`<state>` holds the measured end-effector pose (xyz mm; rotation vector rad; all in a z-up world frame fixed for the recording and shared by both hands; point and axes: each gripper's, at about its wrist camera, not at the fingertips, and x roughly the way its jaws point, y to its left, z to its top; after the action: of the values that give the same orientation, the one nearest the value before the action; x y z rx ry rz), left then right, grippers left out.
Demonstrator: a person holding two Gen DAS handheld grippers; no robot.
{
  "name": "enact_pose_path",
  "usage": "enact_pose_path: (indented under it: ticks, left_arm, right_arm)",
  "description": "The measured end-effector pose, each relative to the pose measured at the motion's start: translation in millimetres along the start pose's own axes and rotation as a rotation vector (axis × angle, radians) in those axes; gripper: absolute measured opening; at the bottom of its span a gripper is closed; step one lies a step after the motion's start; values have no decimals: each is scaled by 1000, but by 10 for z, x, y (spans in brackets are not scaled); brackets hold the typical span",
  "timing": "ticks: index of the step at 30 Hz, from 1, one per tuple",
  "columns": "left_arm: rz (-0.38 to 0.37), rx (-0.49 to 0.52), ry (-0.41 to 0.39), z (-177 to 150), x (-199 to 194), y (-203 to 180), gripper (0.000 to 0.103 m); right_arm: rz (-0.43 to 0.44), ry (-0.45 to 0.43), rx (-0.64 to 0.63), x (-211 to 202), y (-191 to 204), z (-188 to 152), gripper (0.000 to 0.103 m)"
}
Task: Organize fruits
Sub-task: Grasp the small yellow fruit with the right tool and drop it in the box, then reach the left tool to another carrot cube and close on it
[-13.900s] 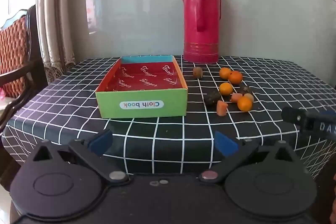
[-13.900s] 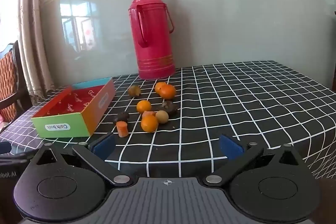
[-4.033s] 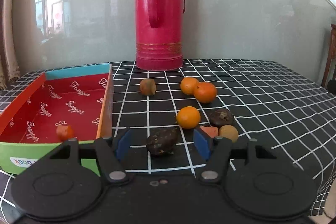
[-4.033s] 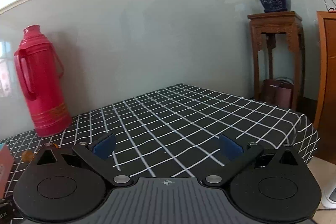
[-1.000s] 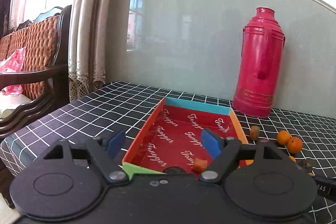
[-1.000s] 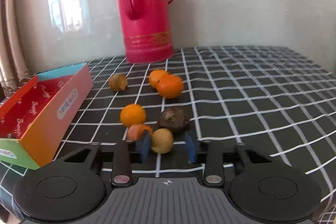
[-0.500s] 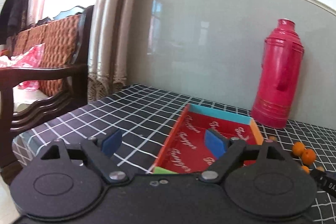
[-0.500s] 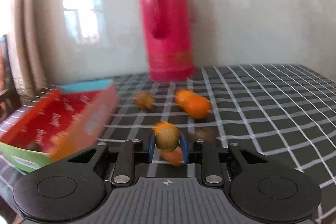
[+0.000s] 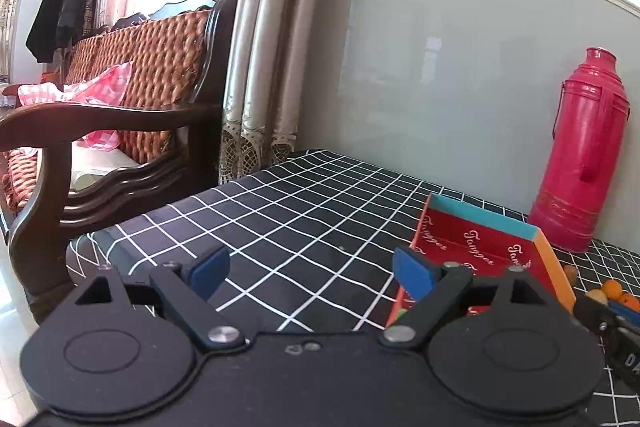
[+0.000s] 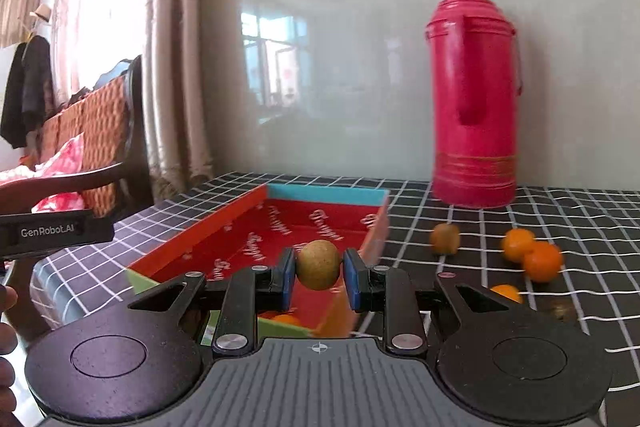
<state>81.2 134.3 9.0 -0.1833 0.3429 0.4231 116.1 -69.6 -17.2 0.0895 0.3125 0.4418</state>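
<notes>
My right gripper (image 10: 319, 277) is shut on a small round tan fruit (image 10: 319, 269) and holds it above the near right part of the red-lined box (image 10: 240, 239). An orange piece (image 10: 285, 319) lies in the box's near corner. Oranges (image 10: 540, 261), a brown fruit (image 10: 445, 238) and a dark fruit (image 10: 562, 309) sit on the checked cloth to the right. My left gripper (image 9: 310, 271) is open and empty, left of the box (image 9: 480, 247). In the left wrist view the tan fruit (image 9: 595, 295) and the right gripper's body (image 9: 612, 331) show at far right.
A tall red thermos (image 10: 474, 95) stands behind the fruits near the wall; it also shows in the left wrist view (image 9: 576, 155). A wooden sofa (image 9: 120, 115) with a pink bag stands left of the table. The table's left edge (image 9: 92, 239) is close to my left gripper.
My right gripper closed on the tan fruit, lifted it and carried it left over the box. My left gripper swung further left, away from the box, staying open.
</notes>
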Motion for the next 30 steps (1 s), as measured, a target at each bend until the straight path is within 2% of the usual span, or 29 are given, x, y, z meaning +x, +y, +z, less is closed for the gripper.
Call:
enact_pose_path:
  ticks: [7, 8, 11, 12, 15, 19, 23, 30]
  left_arm:
    - [6, 10, -4, -10, -11, 47, 82]
    - [8, 10, -2, -9, -9, 51, 82]
    - [10, 3, -1, -3, -3, 67, 82]
    - [11, 3, -1, -1, -5, 64, 82]
    - [4, 1, -2, 0, -10, 43, 82]
    - [-7, 15, -3, -9, -16, -28, 82]
    - [-24, 31, -9, -22, -38, -120, 82]
    - [-76, 59, -29, -39, -107, -319, 82]
  right_arm:
    - [32, 46, -26, 228, 196, -38, 26]
    - [26, 60, -39, 260, 226, -46, 30]
    - [10, 33, -26, 232, 214, -57, 78]
    - [11, 15, -19, 199, 203, -48, 85]
    - [-30, -21, -16, 122, 146, -26, 87]
    - [-78, -24, 34, 60, -14, 0, 90]
    - [-158, -40, 85, -39, -194, 29, 99]
    - [-329, -25, 134, -192, -526, 60, 103]
